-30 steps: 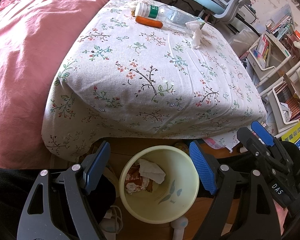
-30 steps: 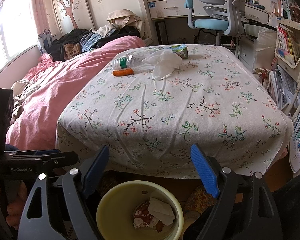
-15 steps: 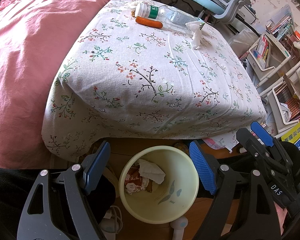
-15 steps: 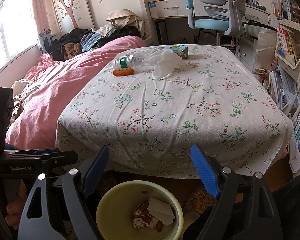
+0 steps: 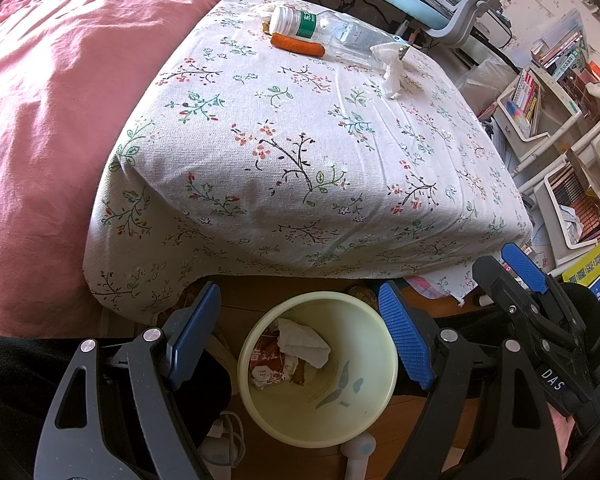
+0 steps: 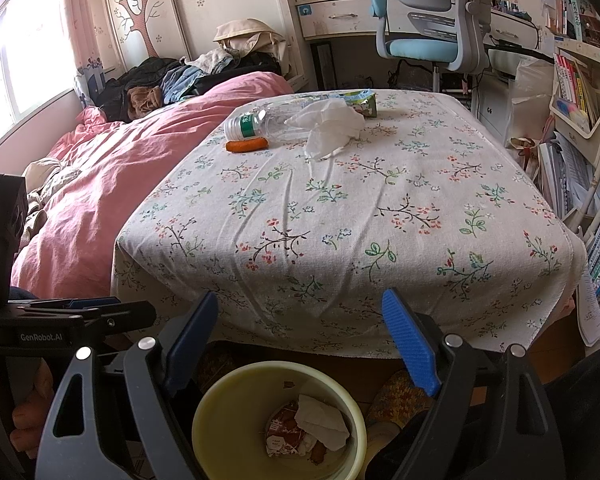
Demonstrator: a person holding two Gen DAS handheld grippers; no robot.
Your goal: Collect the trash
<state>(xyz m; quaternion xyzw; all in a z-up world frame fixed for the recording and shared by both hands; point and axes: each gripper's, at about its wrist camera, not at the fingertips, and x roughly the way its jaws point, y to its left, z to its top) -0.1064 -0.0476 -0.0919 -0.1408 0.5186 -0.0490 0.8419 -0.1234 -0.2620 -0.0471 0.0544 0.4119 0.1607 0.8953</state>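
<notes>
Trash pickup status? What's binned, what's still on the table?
Done: a crumpled tissue and a red wrapper lie in the yellow bin. In hand: nothing; left hand-held gripper and right hand-held gripper are both open and empty. Left on the table: plastic bottle, carrot, tissue, green carton.

Sunlit bedroom, bright window (image 6: 18, 68) with pink curtain at left, bed under pink duvet (image 6: 112, 176), floral-clothed tabletop (image 6: 352, 208), white desk (image 6: 340, 16), blue swivel chair (image 6: 428, 28), crowded bookshelves (image 6: 580, 92), wooden floor (image 5: 236, 308).

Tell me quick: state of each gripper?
Left gripper: open, holding nothing.
Right gripper: open, holding nothing.
</notes>
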